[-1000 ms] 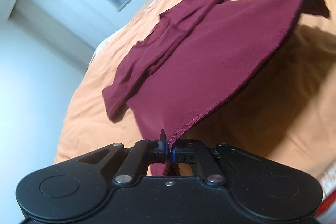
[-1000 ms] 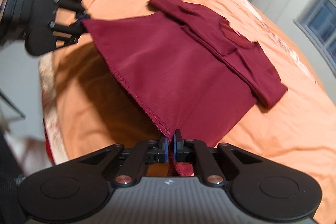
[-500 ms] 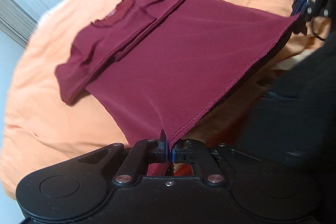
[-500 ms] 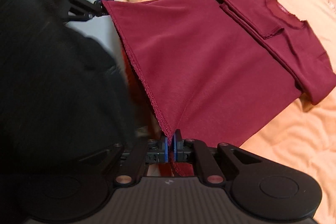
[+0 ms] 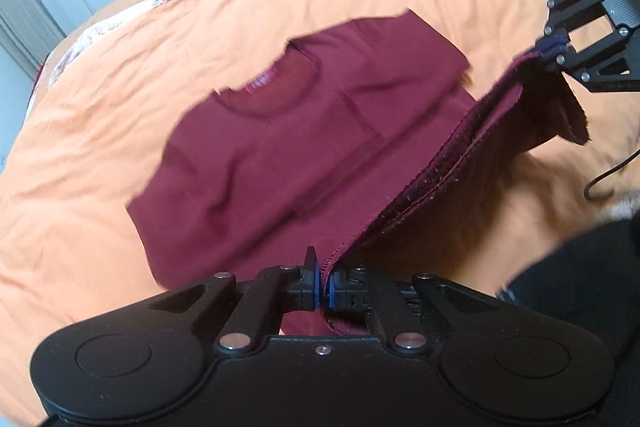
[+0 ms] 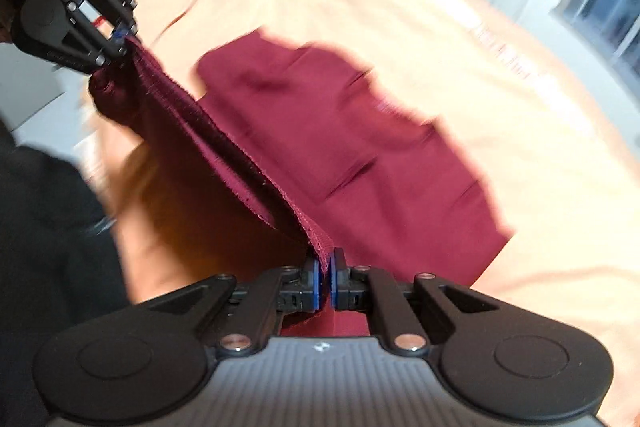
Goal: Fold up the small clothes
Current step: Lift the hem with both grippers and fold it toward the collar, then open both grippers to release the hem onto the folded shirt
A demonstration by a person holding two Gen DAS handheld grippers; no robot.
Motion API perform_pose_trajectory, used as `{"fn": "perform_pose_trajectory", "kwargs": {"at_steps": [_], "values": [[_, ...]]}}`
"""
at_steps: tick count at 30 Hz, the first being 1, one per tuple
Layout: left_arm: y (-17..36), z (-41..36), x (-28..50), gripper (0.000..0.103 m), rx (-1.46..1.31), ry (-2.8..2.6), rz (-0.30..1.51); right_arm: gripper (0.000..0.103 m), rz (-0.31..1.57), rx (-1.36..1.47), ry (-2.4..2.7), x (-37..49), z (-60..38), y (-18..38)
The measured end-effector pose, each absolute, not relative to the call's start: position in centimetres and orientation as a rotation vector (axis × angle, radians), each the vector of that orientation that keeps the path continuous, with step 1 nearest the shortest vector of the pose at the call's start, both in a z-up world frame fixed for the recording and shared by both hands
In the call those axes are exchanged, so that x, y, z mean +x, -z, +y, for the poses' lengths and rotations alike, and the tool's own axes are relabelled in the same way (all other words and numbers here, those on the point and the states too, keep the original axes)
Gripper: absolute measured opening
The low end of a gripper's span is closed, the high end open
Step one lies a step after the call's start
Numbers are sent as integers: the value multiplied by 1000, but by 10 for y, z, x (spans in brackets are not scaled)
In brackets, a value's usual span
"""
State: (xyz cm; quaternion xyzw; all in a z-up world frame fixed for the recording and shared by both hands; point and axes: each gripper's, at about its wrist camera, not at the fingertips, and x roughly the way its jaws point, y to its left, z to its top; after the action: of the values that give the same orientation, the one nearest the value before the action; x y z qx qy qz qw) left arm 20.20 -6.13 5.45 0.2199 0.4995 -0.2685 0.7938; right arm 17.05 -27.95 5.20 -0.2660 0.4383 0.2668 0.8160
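Maroon t-shirt [image 5: 280,155] lies on the orange bedcover [image 5: 100,131], collar end flat, sleeves already tucked in; bottom hem [image 5: 452,167] is lifted off the bed and strung taut btwn both tools. We judge this as mid-fold, hem end to be carried toward the collar.

Left gripper [image 5: 322,297]: fingers clenched on one hem corner. Right gripper [image 6: 329,285]: clamped on the other corner, cloth bunched just above the pads. Each tool shows in the other's view, holding its end.

Risks, as we see it: bite on each corner is only at the fingertips, so a hard tug could slip the hem out; uneven travel of the two hands would lay the fold crooked; flat half could drag or ruck on the soft cover w/ too much pull.

Surface: bedcover is wrinkled and soft. Room: pale walls, window [image 6: 608,7] to one side. Dark clothing of the person [image 6: 48,235] at frame edge.
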Motion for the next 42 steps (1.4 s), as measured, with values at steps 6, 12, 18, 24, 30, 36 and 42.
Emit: {"fn": "perform_pose_trajectory", "kwargs": {"at_steps": [6,12,18,24,30,36,42], "values": [[-44,-59,331,6,442,605,1169,6,911,-596,-488,275,-268,-53],[-11,-60,412,6,468,579,1212,6,995,-394,-408,369,-278,-35],[22,-50,446,6,465,591,1254,6,1073,-271,-357,415,-294,-14],[41,-33,466,26,317,571,1310,10,1122,-277,-325,421,-284,9],[46,-4,479,68,98,561,1325,39,1114,-213,-309,428,-291,12],[35,25,474,87,-50,546,1220,82,1059,-136,-301,422,-307,7],[26,30,438,94,-105,539,1133,90,1077,-142,-335,388,-312,25]]}}
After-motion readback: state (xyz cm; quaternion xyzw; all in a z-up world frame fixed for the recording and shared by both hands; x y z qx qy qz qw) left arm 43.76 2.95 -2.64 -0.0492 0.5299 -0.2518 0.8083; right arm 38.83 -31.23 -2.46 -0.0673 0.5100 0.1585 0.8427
